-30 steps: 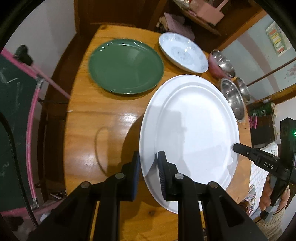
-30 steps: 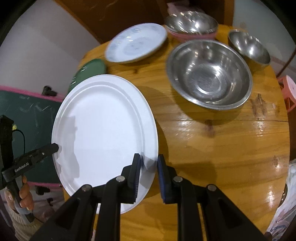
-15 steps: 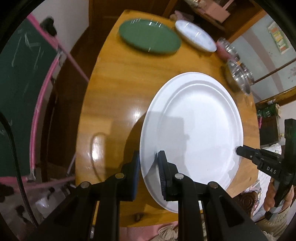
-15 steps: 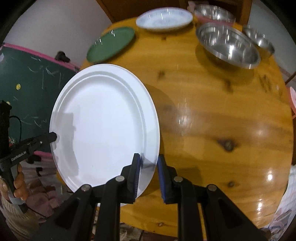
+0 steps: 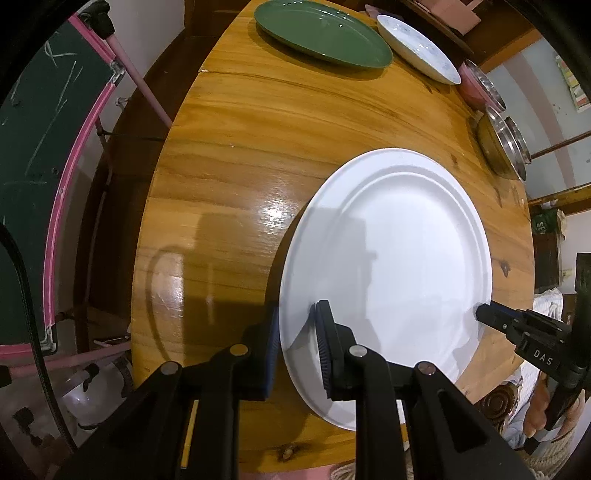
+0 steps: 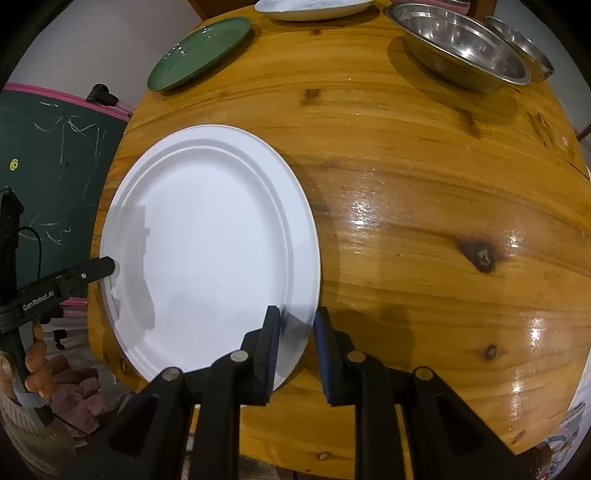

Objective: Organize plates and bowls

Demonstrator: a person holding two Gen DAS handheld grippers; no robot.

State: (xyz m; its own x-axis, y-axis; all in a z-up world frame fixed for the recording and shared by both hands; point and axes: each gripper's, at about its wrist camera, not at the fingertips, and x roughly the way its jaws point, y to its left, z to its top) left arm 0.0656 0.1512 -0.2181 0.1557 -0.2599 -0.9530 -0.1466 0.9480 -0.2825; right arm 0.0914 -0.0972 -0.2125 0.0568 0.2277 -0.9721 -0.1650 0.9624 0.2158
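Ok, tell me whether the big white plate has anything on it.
Empty: the white plate shows only bare surface and shadows.

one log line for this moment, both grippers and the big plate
left gripper: shut on white plate rim | right gripper: shut on opposite rim | plate: held low over near end of wooden table

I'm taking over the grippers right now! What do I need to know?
Left gripper: shut on the left rim of the big white plate.
Right gripper: shut on the opposite rim.
The plate hangs low over the near part of the wooden table, not clearly set down.
At the far edge: green plate, patterned plate, steel bowls, a pink bowl.
Done: nothing stacked yet.
Left: put the white plate down, then probably group plates together and nest the bowls.
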